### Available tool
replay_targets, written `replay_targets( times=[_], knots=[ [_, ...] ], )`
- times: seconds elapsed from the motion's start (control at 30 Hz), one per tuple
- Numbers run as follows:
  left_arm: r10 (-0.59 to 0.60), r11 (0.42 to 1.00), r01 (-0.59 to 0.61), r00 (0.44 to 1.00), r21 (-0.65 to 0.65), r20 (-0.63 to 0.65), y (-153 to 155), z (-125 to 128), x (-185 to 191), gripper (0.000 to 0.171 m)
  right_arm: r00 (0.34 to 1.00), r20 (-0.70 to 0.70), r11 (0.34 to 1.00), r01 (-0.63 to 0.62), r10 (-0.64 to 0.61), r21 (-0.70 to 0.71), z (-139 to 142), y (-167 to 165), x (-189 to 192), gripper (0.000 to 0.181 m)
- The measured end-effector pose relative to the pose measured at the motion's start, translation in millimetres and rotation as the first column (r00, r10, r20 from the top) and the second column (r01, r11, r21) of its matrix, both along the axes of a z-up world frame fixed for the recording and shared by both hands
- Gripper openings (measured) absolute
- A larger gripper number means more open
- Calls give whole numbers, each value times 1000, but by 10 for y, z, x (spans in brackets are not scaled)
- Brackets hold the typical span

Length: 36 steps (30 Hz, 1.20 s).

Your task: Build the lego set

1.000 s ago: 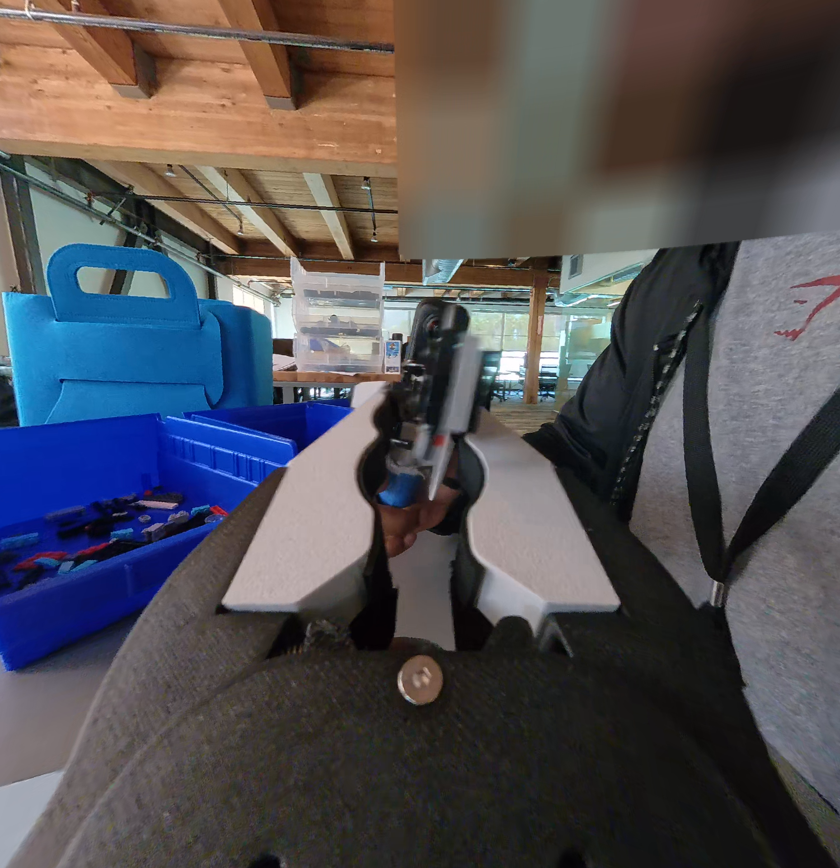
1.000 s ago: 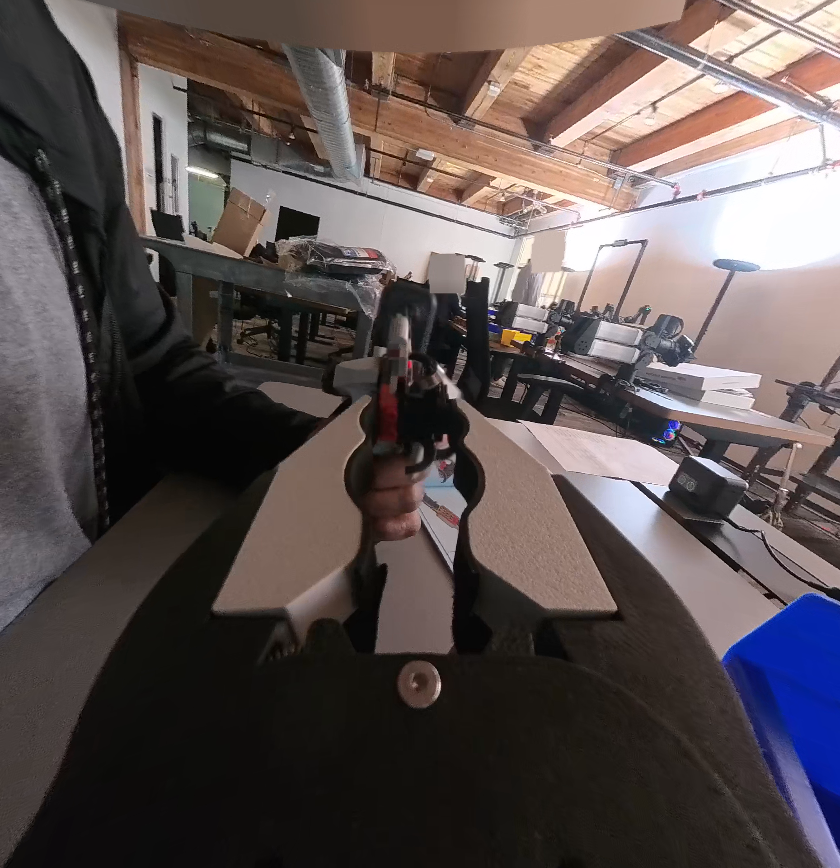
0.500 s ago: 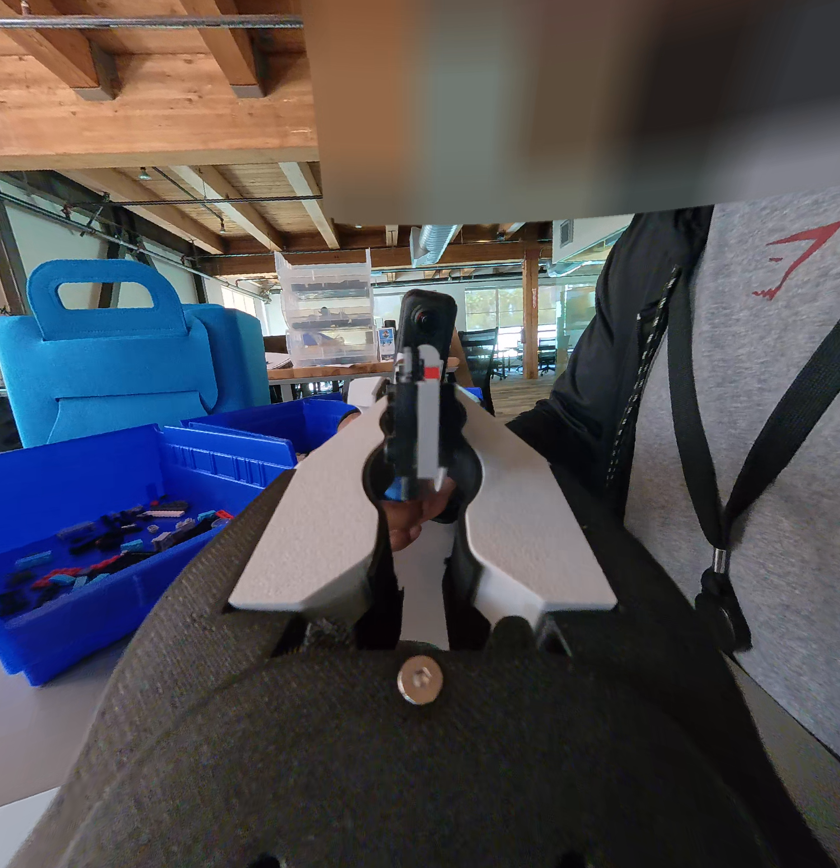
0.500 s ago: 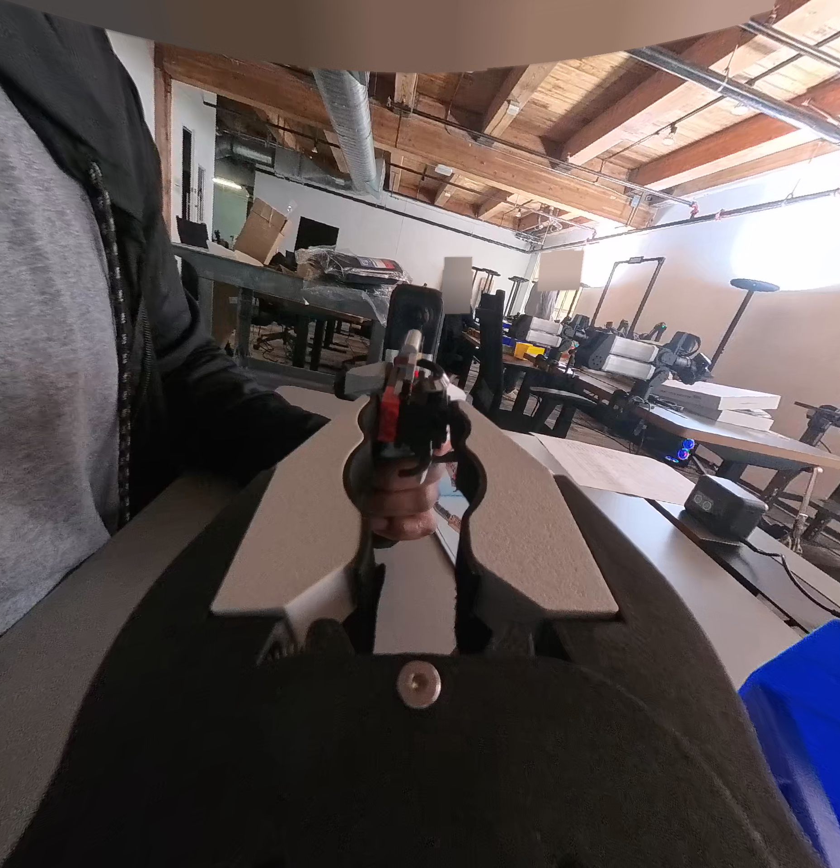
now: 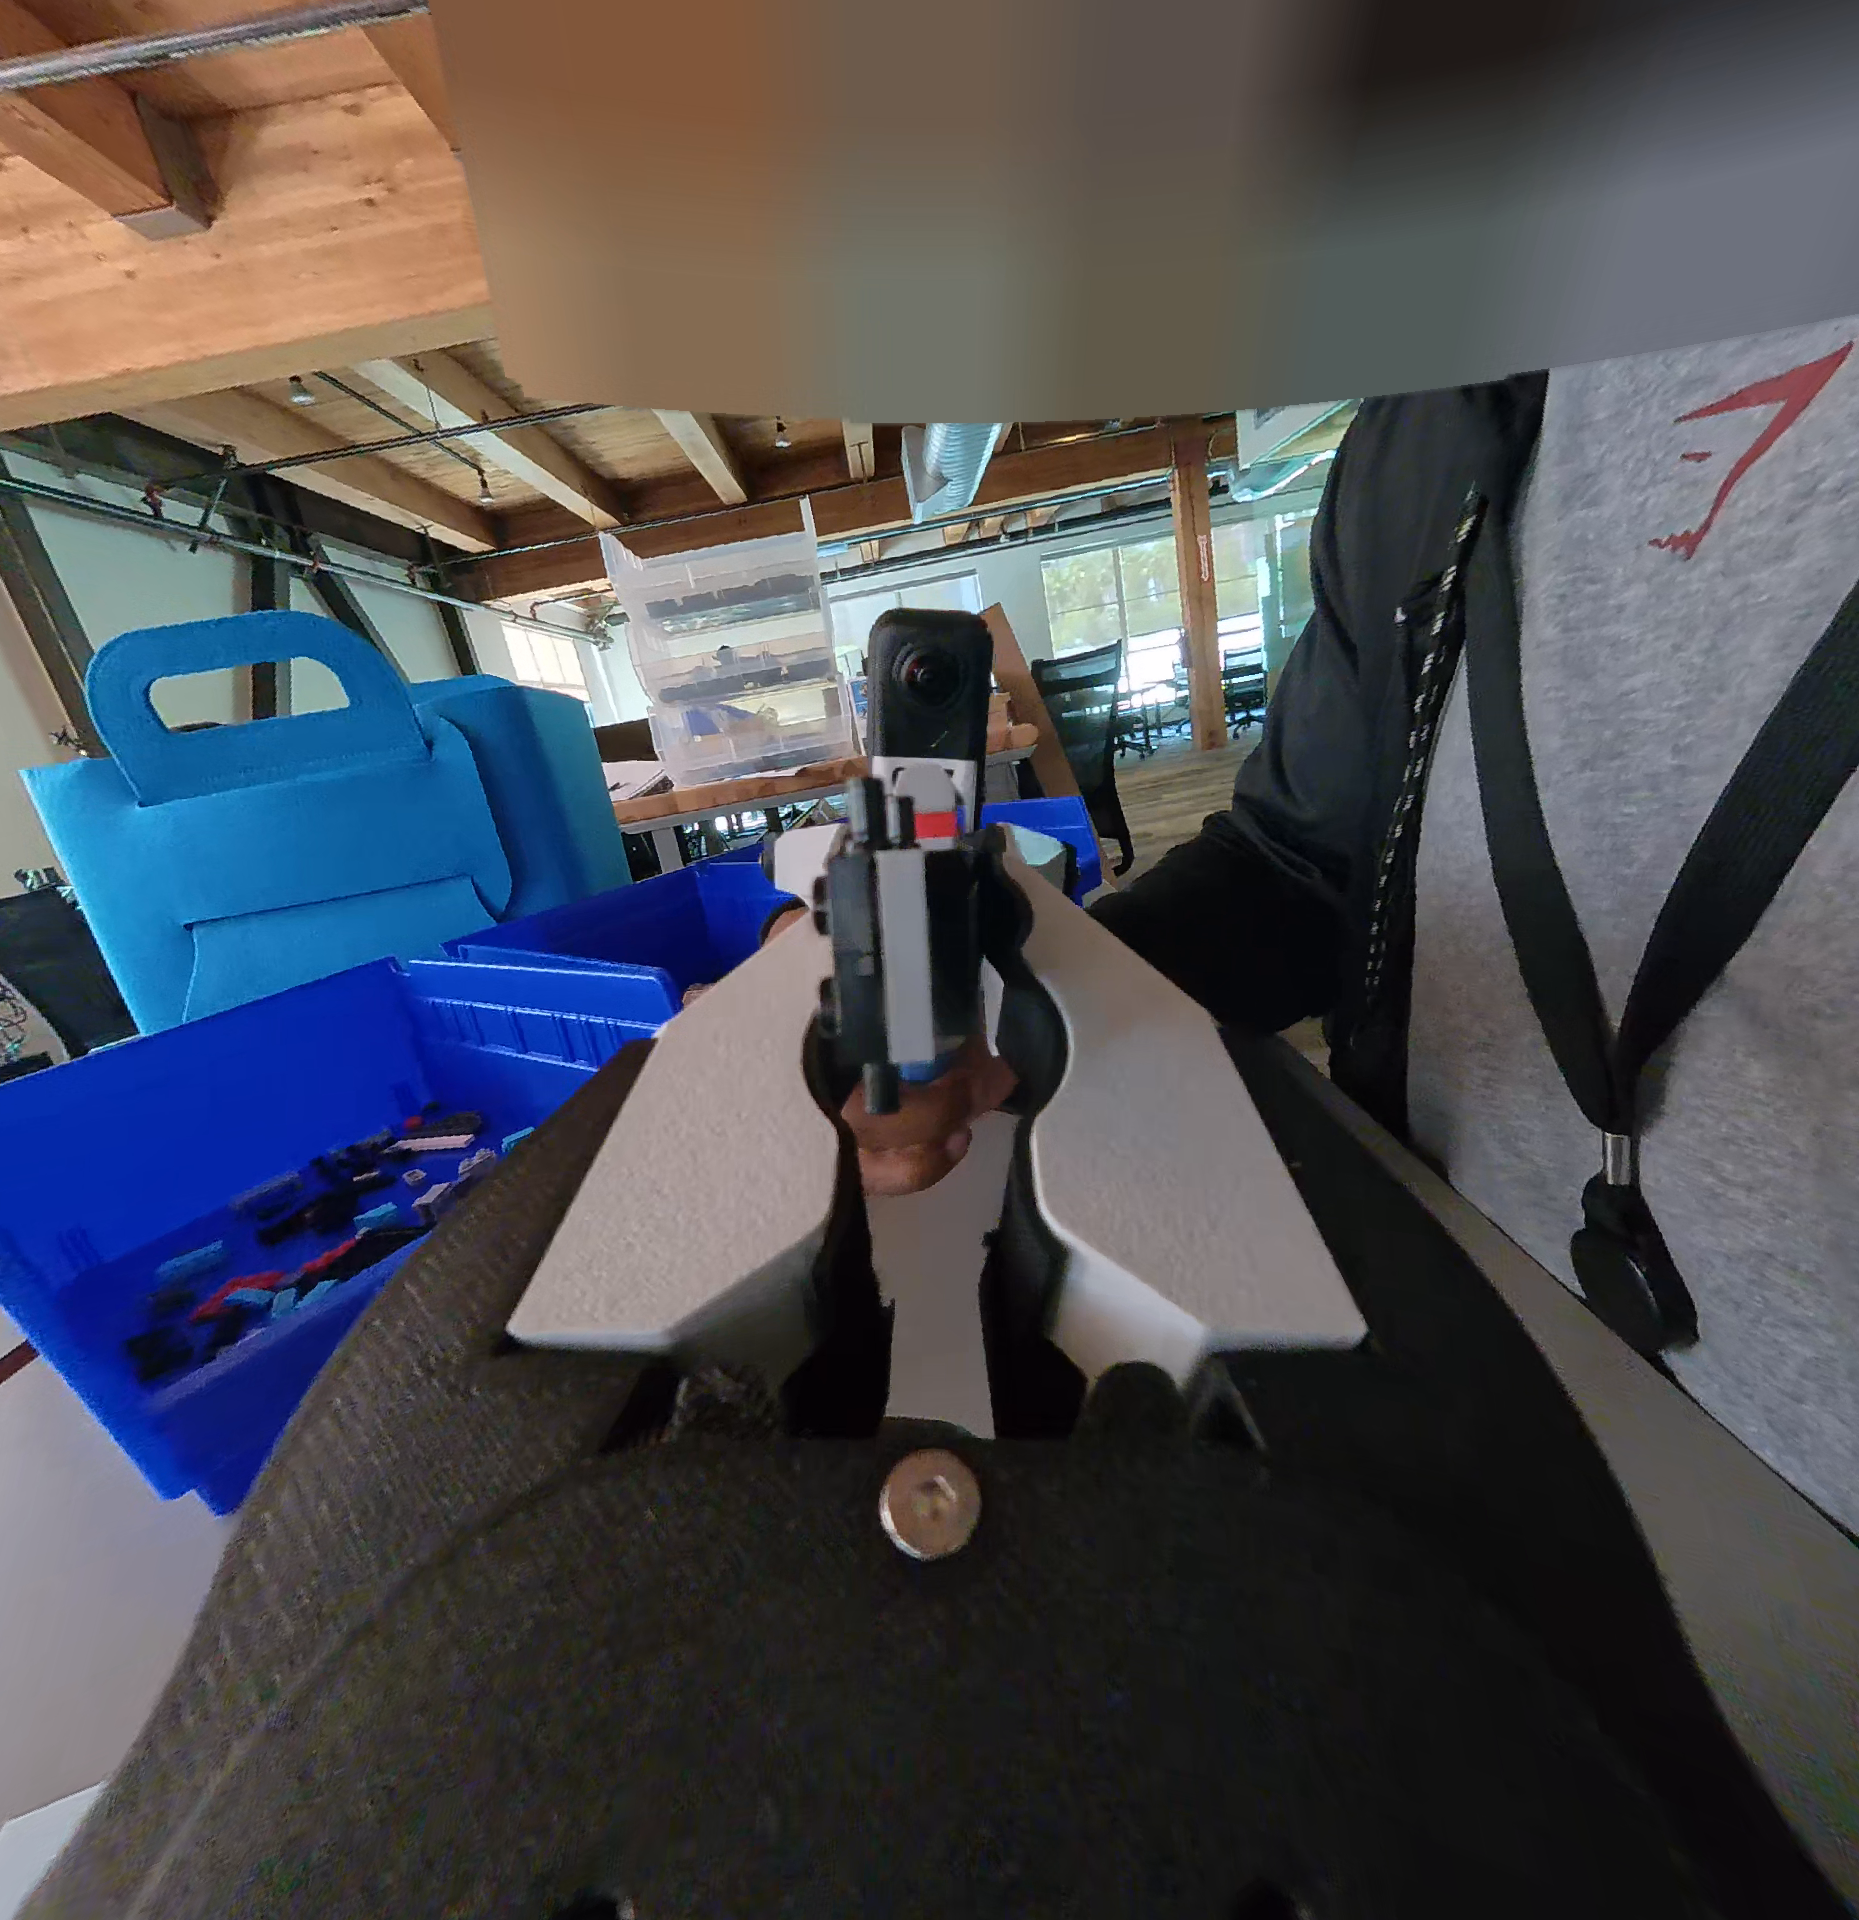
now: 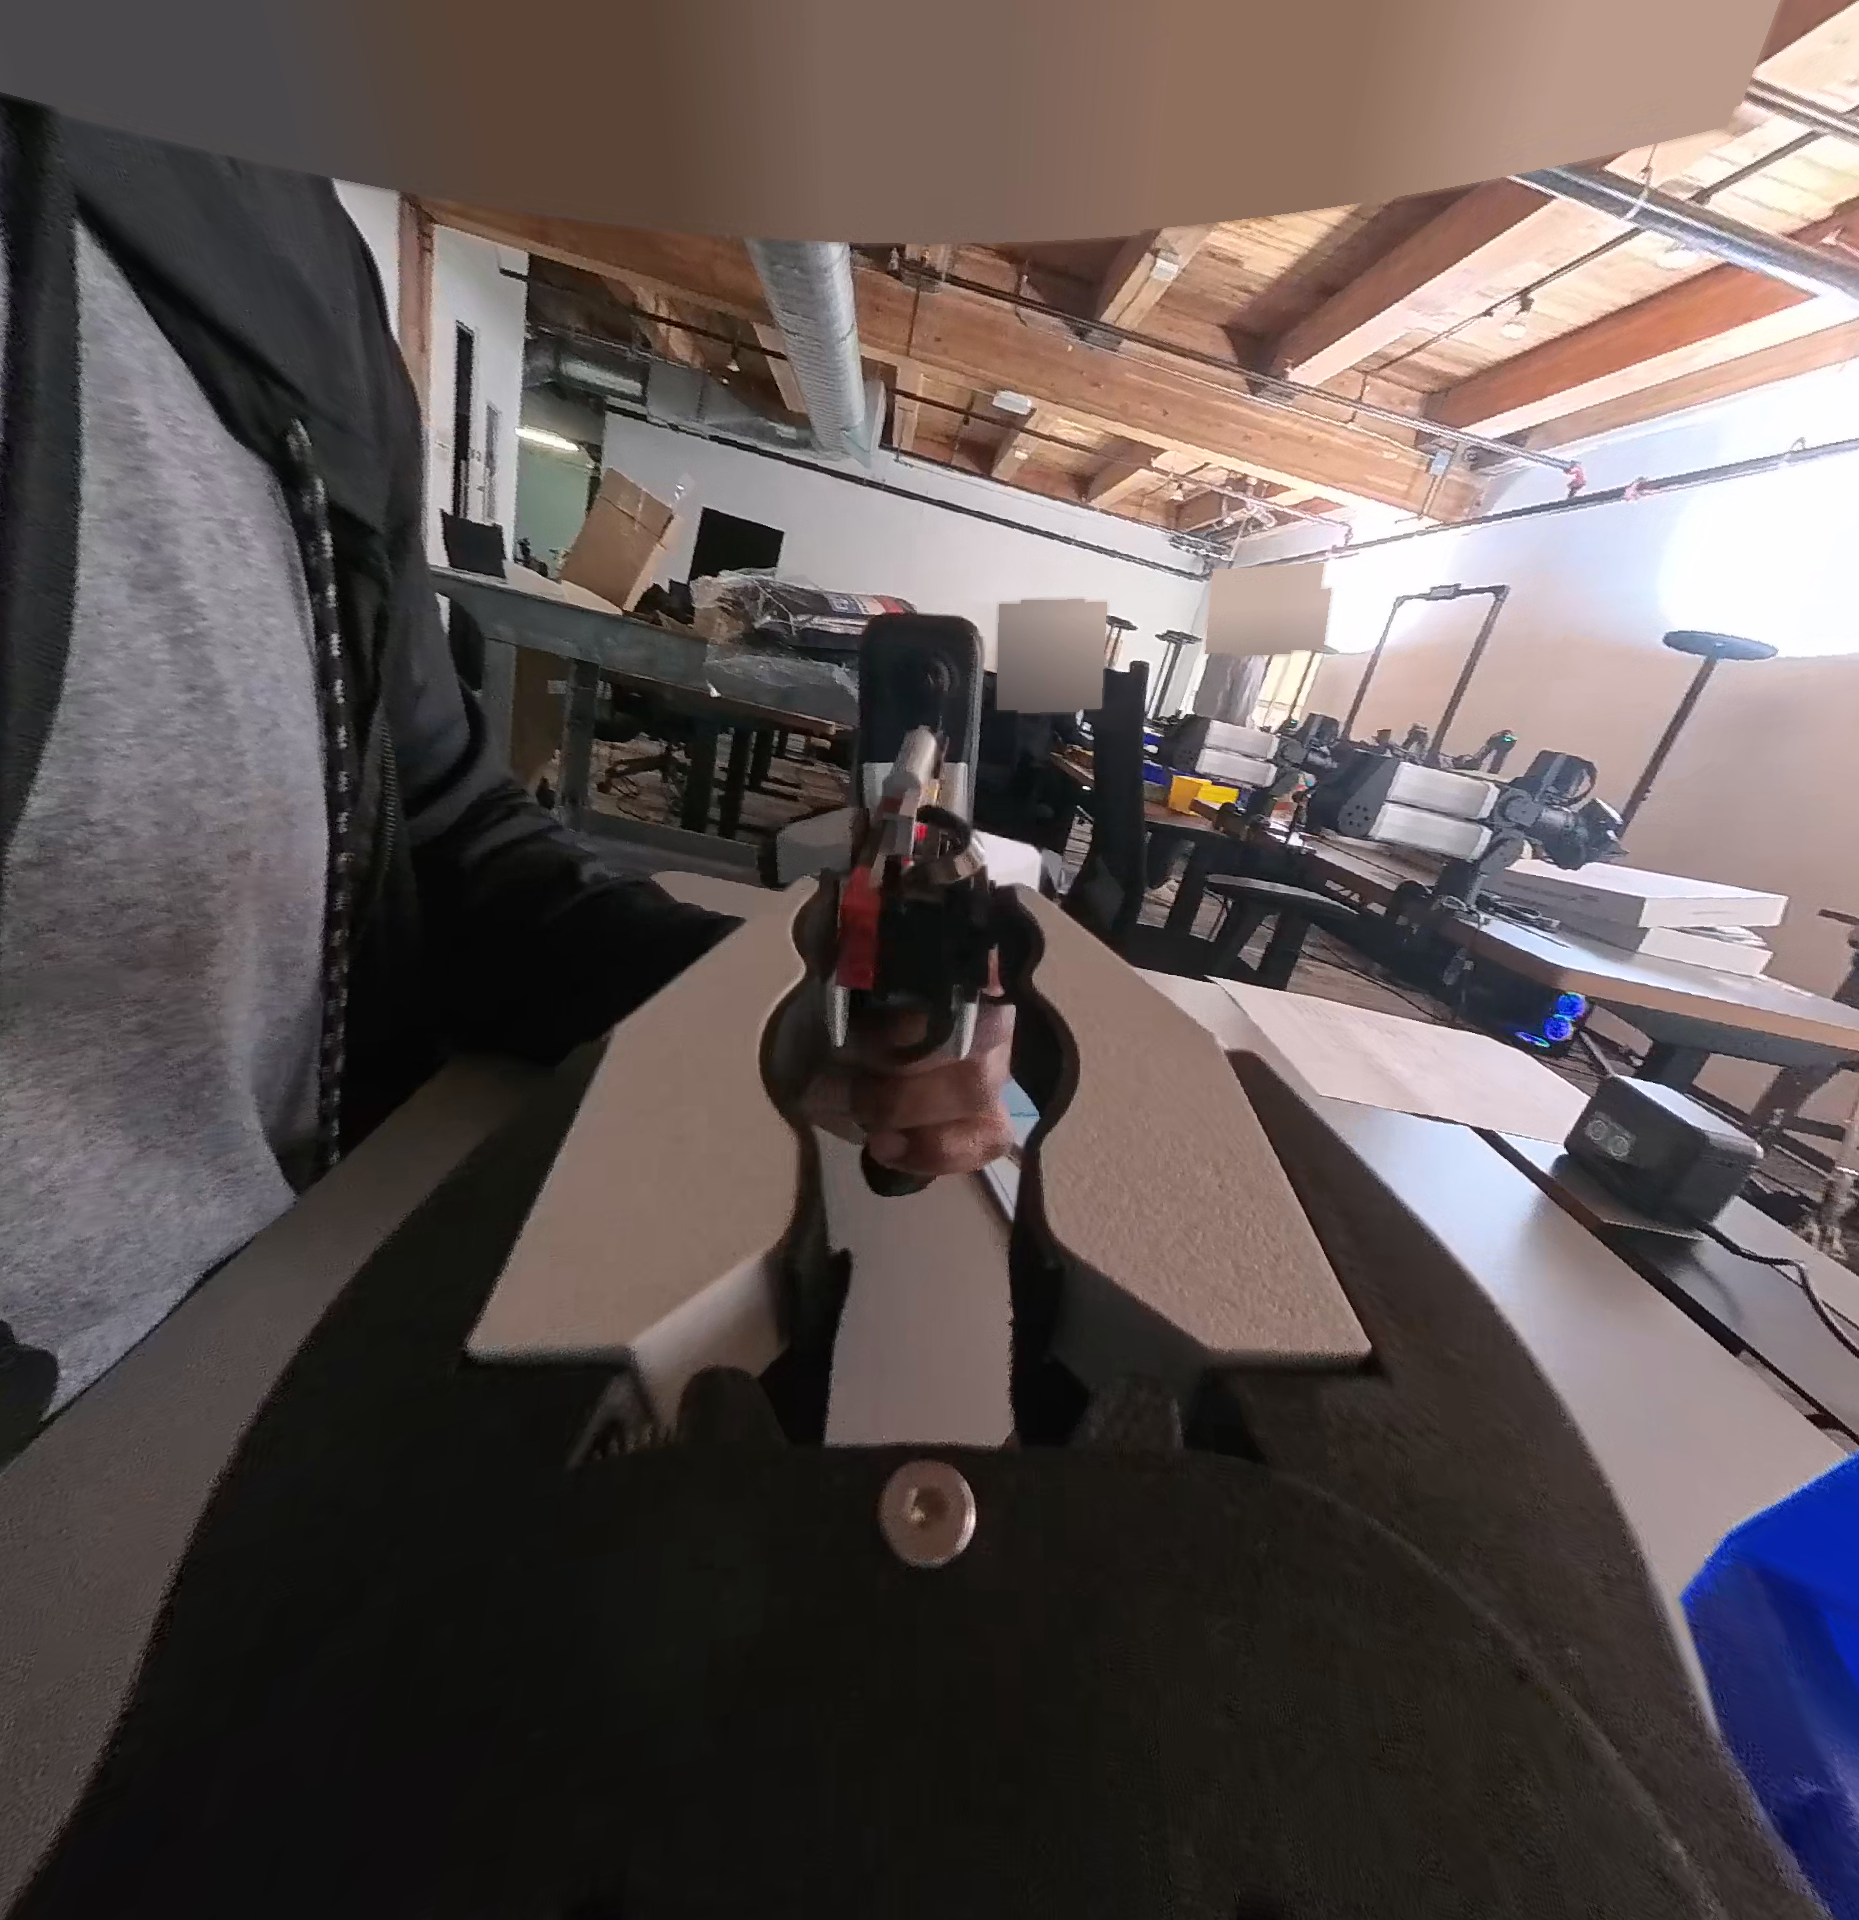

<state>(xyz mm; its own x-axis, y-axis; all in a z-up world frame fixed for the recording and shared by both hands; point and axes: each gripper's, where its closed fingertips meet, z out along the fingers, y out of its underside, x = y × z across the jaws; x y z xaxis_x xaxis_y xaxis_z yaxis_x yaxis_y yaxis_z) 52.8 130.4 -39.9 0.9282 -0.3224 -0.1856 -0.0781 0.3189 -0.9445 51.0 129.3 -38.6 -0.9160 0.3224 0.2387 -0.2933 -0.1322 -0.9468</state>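
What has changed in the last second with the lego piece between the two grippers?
The lego assembly turned from tilted to nearly upright in the left wrist view. Both the left hand-held gripper and the right hand-held gripper stay closed on it. The blue bin is unchanged.

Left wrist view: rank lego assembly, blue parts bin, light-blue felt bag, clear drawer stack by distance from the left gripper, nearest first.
1. lego assembly: between the fingers of the left gripper, dead centre.
2. blue parts bin: on the table, to the left.
3. light-blue felt bag: behind the bin, left.
4. clear drawer stack: on a far wooden table, centre background.
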Motion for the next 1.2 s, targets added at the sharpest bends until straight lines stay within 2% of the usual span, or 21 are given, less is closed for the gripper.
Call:
replay_targets(
  times=[0.57,1.2],
  knots=[
    [-64,998,64,998,-12,-28,-22,-30,124,17,996,3,996,-88,88,27,-29,-1,160,33],
    [-76,997,74,995,-27,-64,-28,-46,185,17,990,18,990,-138,137,38,-71,-6,230,35]
  ],
)
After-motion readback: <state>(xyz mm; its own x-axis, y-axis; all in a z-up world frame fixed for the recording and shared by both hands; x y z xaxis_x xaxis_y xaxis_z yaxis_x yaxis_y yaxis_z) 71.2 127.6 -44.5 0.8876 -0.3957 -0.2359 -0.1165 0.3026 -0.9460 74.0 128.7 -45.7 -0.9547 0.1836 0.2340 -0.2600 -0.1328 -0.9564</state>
